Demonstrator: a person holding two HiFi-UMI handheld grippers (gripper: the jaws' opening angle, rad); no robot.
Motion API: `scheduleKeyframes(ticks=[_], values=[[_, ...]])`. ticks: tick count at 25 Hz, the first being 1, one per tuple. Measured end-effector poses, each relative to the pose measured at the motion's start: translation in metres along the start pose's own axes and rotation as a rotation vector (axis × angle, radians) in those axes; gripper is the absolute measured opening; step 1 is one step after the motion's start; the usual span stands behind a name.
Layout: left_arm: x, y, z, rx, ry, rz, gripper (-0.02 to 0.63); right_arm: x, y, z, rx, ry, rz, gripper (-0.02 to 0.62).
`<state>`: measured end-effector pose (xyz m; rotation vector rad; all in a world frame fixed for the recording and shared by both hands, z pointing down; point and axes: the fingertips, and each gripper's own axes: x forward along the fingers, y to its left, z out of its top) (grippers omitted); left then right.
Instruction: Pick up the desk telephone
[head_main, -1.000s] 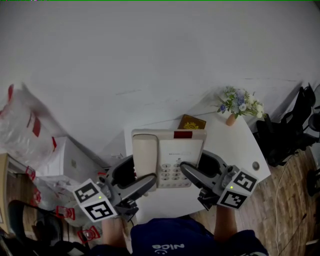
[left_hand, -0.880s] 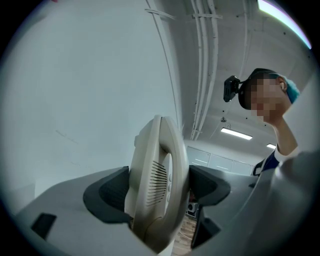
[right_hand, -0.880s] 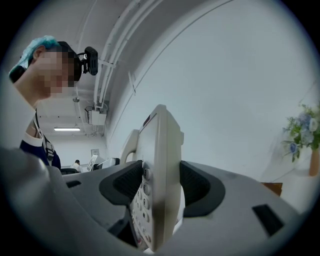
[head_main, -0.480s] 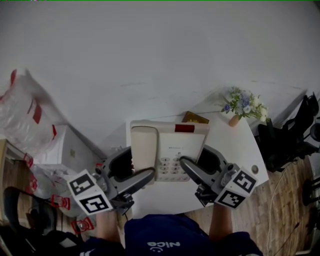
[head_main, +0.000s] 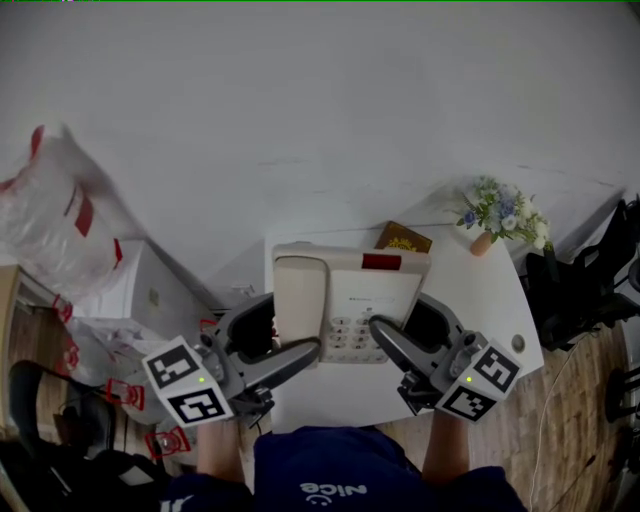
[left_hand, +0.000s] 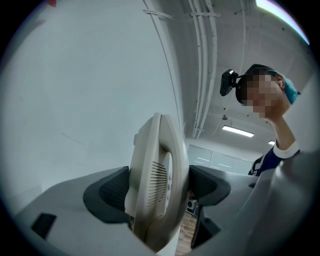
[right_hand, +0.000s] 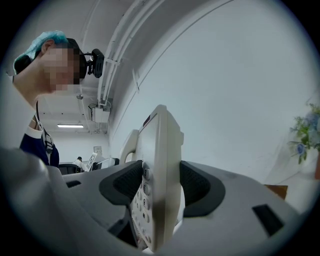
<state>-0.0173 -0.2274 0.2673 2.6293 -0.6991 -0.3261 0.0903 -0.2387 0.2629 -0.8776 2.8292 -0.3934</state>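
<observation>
Cream telephone (head_main: 345, 300): carried between both grippers and judged clear of the white table (head_main: 490, 290), keypad face toward the head camera, handset (head_main: 300, 300) seated in its cradle.
Left gripper (head_main: 285, 335): clamped across the handset end, with both pads (left_hand: 112, 190) pressed on the casing in the left gripper view.
Right gripper (head_main: 400, 325): pinched on the keypad end, its jaws held wide by the body's thickness.
Change: almost none over the last second. The same two-sided grip has been kept, and the brown book (head_main: 403, 238) behind is now less covered.
Meaning: the lift is judged done, and only a steady hold is called for.
Risk: the handset could be shed if the body is tipped.
</observation>
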Motion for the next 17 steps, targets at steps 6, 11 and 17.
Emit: scheduleKeyframes(ticks=[6,11,17], values=[[-0.009,0.002,0.001,-0.003,0.002,-0.005,0.376,0.006,0.006,-0.004,0.000,0.000,-0.005,0.255],[0.003,-0.004,-0.004,-0.007,0.012,0.001,0.376,-0.005,-0.001,0.001,-0.005,0.008,0.006,0.253],[-0.001,0.001,-0.004,-0.002,0.018,0.006,0.376,0.000,-0.002,-0.004,0.003,0.004,0.008,0.253]])
